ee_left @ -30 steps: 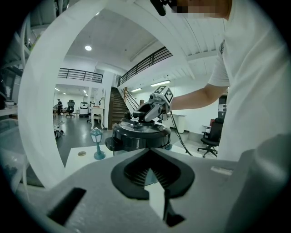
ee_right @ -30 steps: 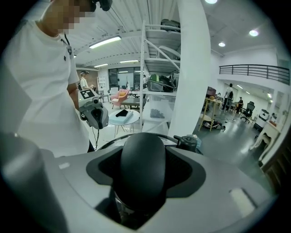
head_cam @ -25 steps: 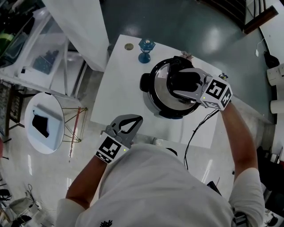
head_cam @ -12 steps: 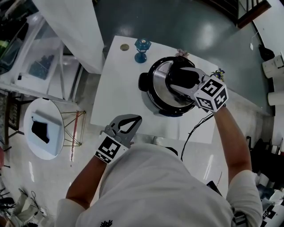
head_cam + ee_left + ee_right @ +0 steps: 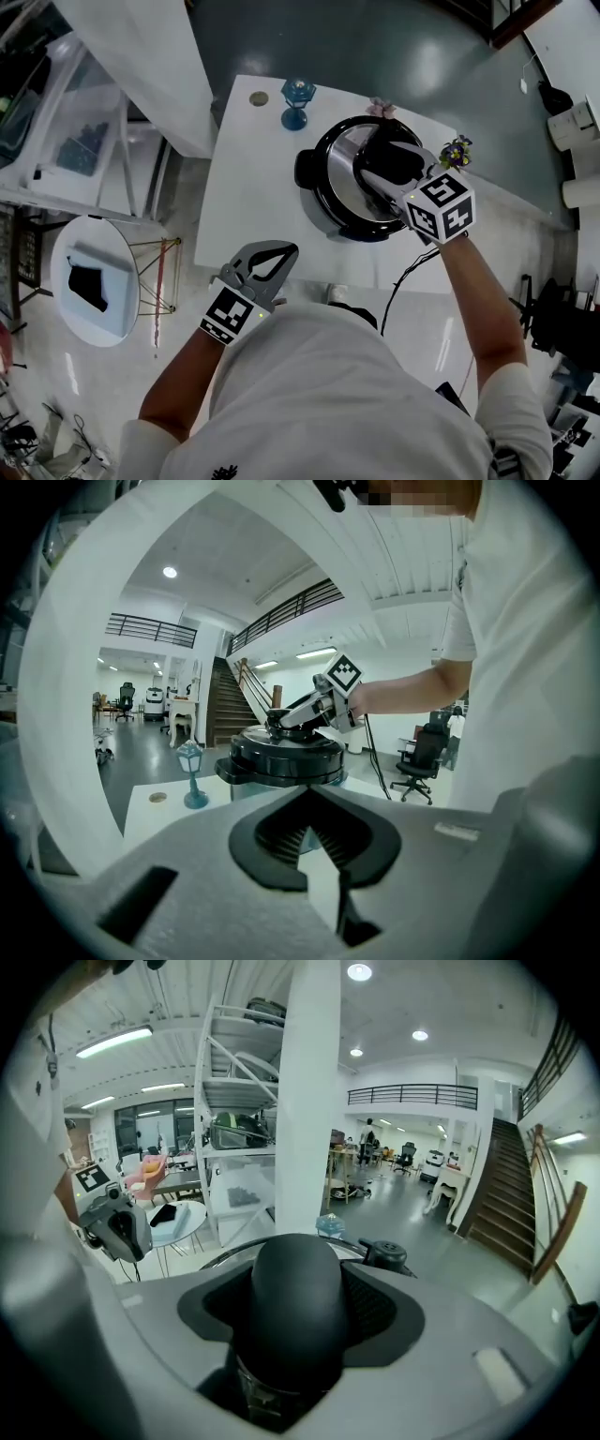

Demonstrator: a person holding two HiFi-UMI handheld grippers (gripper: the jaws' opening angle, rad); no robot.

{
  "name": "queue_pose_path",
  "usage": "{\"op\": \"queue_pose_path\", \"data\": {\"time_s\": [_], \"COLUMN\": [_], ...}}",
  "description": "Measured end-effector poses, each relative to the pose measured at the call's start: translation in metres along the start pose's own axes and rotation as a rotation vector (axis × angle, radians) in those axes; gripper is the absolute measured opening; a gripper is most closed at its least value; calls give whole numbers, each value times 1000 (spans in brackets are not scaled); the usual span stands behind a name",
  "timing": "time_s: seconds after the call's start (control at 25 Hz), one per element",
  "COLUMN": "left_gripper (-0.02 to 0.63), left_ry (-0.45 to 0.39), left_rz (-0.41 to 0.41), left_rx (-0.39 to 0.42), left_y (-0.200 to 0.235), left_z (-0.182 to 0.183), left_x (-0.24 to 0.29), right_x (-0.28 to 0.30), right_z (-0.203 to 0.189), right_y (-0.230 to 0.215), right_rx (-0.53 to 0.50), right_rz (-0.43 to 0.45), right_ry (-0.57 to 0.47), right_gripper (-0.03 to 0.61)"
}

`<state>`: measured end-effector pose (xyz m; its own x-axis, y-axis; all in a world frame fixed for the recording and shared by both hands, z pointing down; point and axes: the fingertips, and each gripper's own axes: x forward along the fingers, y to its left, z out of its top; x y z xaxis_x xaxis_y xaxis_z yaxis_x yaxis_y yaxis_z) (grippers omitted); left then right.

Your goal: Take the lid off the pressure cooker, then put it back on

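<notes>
Our right gripper [image 5: 392, 167] reaches fwd, tilted down, jaws clamped on the lid handle [image 5: 295, 1302] of the cooker [image 5: 323, 199]; left gripper [image 5: 287, 251] sits near our chest, closed tight, empty.

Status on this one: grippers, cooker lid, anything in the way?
Right gripper shut on lid handle. Left gripper shut, empty, away from cooker. Lid sits on pressure cooker. Nothing in the way.

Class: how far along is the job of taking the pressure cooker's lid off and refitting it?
Done: nothing visible; the steel, black-rimmed lid sits on the black pressure cooker on the white table. In hand: the right gripper grips the lid's black domed handle; the left gripper is shut, empty, near the person's body. Left, seemingly: lifting the lid off, then refitting it.
</notes>
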<state>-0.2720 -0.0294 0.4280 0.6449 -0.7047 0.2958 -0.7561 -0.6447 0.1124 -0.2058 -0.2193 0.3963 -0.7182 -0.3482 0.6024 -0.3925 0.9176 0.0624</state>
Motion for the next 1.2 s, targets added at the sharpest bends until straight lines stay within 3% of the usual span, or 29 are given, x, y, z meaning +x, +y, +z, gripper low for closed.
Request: {"op": "queue_pose_path", "data": {"time_s": [0.84,1.0,1.2], "left_gripper": [11,14,15], "left_ry": [8,10,9], "left_rz": [-53,-61,-72], "left_rx": [30,32,42], "left_y": [-7,-8,-11], "left_z": [2,3,5], "left_x": [-10,-12,-11], "right_x": [-2,-3,-23], "right_z": [0,1,8], "right_y": [2,6,2], "right_rx": [10,-4,0], "right_rz": [-55,-51,-87], "right_ry": [-28,-43,-112], "right_gripper": [296,357,358]}}
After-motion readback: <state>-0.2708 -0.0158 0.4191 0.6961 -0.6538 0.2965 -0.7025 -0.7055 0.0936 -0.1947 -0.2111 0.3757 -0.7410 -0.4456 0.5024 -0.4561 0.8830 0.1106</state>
